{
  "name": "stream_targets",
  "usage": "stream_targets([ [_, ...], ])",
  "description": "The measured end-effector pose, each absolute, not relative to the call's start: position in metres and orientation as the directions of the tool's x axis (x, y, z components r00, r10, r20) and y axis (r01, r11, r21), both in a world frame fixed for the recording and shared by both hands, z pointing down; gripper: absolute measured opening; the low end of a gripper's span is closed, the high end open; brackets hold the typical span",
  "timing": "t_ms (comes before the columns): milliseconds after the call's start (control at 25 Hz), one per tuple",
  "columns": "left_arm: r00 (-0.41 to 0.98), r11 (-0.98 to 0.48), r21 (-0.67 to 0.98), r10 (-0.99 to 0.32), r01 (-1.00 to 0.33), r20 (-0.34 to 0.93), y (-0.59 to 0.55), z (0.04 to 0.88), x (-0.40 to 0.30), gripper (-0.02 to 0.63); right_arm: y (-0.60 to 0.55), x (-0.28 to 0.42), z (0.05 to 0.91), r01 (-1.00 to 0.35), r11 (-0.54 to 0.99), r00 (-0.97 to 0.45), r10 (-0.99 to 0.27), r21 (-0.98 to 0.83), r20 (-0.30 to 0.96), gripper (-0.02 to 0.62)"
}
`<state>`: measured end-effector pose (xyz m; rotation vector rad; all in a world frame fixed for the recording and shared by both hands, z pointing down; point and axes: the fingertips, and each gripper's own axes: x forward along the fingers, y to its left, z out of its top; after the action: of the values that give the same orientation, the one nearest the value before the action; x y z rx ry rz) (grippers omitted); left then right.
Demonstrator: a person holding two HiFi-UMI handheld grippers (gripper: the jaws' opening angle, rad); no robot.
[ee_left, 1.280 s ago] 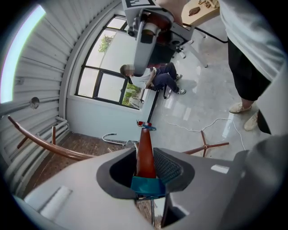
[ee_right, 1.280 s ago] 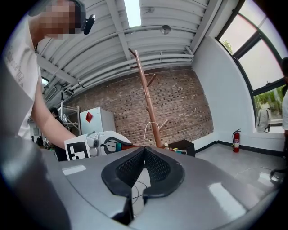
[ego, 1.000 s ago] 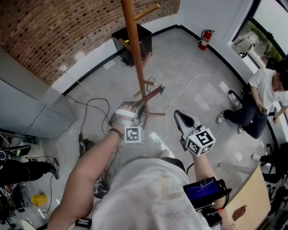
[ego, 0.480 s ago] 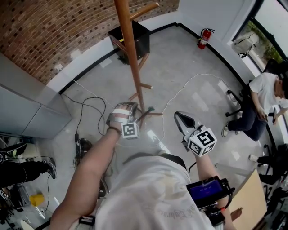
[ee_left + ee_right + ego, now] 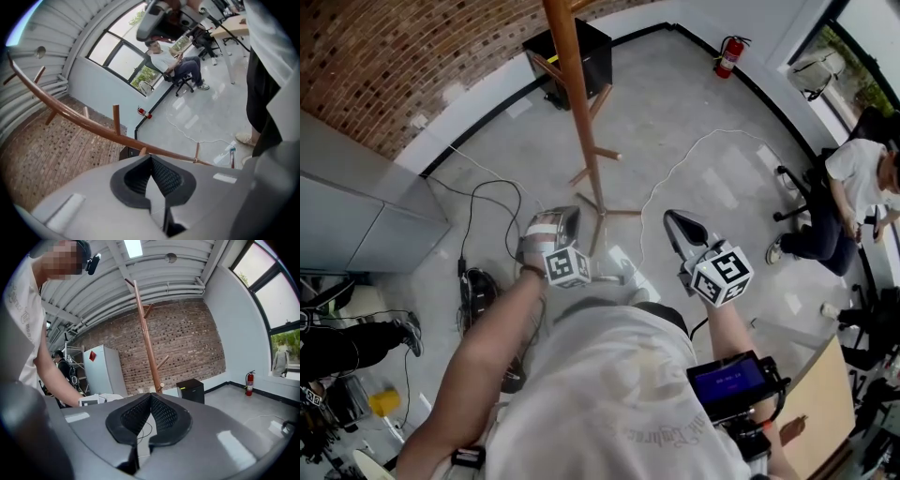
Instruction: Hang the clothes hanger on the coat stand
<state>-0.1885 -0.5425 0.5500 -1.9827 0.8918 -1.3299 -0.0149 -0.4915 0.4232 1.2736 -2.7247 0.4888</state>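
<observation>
The wooden coat stand [image 5: 579,112] rises from its spread feet on the grey floor just ahead of me. It also shows as a curved brown pole with pegs [image 5: 93,124] and as an upright pole before the brick wall [image 5: 146,343]. My left gripper [image 5: 565,221] hangs left of the stand's foot with its jaws shut and nothing between the pads [image 5: 151,157]. My right gripper [image 5: 679,228] is held to the right of the stand, also shut and empty [image 5: 150,395]. I cannot make out the clothes hanger in any view.
A black box [image 5: 572,61] stands behind the stand by the brick wall. A red fire extinguisher [image 5: 730,56] is in the far corner. Black cables [image 5: 487,211] and a white cable [image 5: 694,164] lie on the floor. A person [image 5: 848,192] sits at the right.
A dark hanger bar that stuck out past my left gripper's tip a second ago no longer shows. The left gripper has dropped back toward me and to the left. The right gripper has hardly moved.
</observation>
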Motion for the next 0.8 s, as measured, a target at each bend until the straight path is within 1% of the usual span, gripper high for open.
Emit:
stream_targets([
  [160, 0.312, -0.631, -0.706, -0.774, -0.321, 0.550, -0.522, 0.538, -0.187, 0.000, -0.482, -0.023, 0.438, -0.761, 0.587, -0.646, -0.728, -0.278, 0.232, 0.014],
  [400, 0.429, -0.734, -0.482, -0.675, -0.479, 0.601, -0.467, 0.547, -0.195, 0.000, -0.451, -0.042, 0.462, -0.779, 0.545, -0.623, -0.729, -0.310, 0.284, 0.014],
  [560, 0.533, -0.794, -0.322, -0.592, -0.516, 0.604, -0.426, 0.553, -0.191, 0.000, -0.425, -0.045, 0.468, -0.804, 0.497, -0.587, -0.750, -0.325, 0.306, 0.014],
  [720, 0.627, -0.827, -0.122, -0.504, -0.549, 0.594, -0.401, 0.566, -0.192, 0.000, -0.402, -0.039, 0.473, -0.836, 0.429, -0.532, -0.785, -0.341, 0.317, 0.014],
  [800, 0.640, -0.833, -0.085, -0.481, -0.547, 0.599, -0.391, 0.576, -0.197, 0.000, -0.386, -0.035, 0.478, -0.850, 0.390, -0.504, -0.798, -0.354, 0.330, 0.014],
])
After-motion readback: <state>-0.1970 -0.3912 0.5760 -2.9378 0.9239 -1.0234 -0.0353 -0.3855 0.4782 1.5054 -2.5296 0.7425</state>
